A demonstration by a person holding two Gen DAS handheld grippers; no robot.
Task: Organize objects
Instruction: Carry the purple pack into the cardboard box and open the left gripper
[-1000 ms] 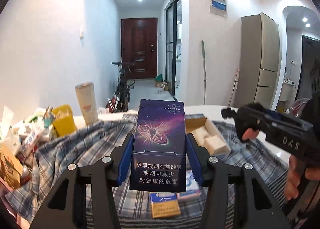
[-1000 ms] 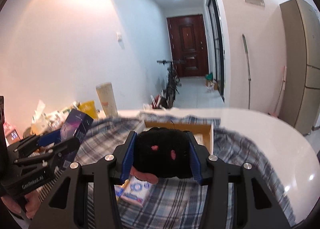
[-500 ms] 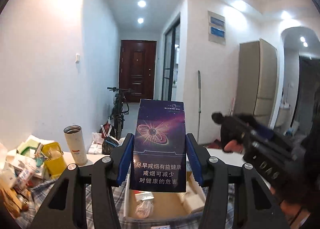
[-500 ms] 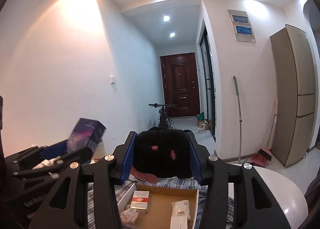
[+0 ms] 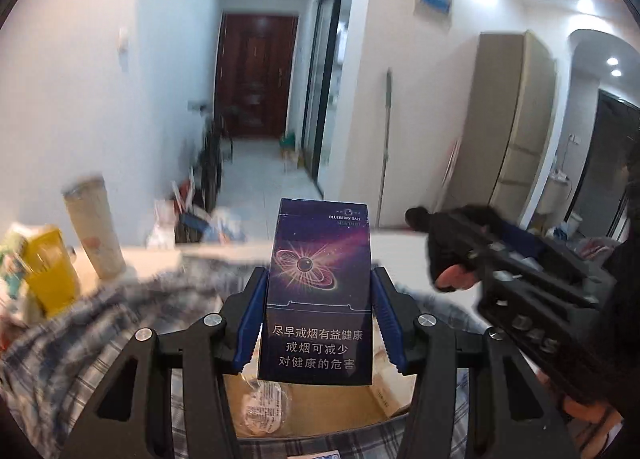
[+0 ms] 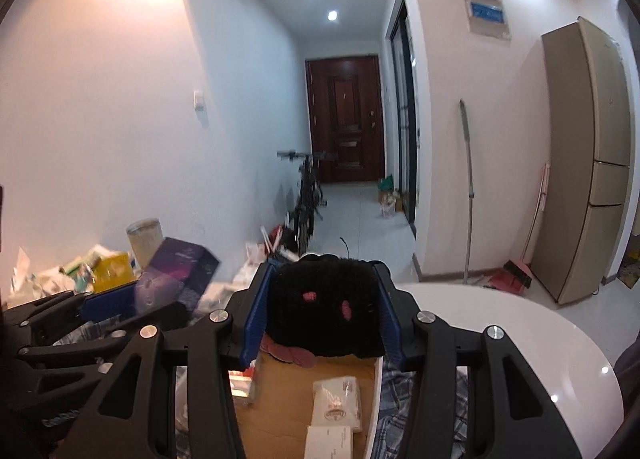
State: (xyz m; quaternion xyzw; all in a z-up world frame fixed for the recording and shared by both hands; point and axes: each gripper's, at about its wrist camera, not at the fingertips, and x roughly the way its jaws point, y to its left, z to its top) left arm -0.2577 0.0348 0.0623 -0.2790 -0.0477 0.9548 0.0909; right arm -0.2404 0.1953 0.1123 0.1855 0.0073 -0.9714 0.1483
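Note:
My left gripper (image 5: 318,323) is shut on a purple cigarette pack (image 5: 318,291) and holds it upright above an open cardboard box (image 5: 320,411). My right gripper (image 6: 322,315) is shut on a black plush toy (image 6: 324,307) with pink marks, held over the same cardboard box (image 6: 280,411). The box holds white packets (image 6: 336,403) and a clear-wrapped round item (image 5: 264,407). The right gripper shows in the left wrist view (image 5: 448,255) to the right; the left gripper and its pack (image 6: 176,275) show at the left of the right wrist view.
A plaid cloth (image 5: 80,339) covers the white round table (image 6: 520,339). A tall cup (image 5: 94,227), a yellow container (image 5: 48,279) and loose clutter stand at the left. A hallway with a bicycle (image 6: 306,195), door and fridge (image 6: 588,163) lies beyond.
Both grippers have tilted down and moved over the box with their loads held; the table and box interior fill more of both views than half a second ago.

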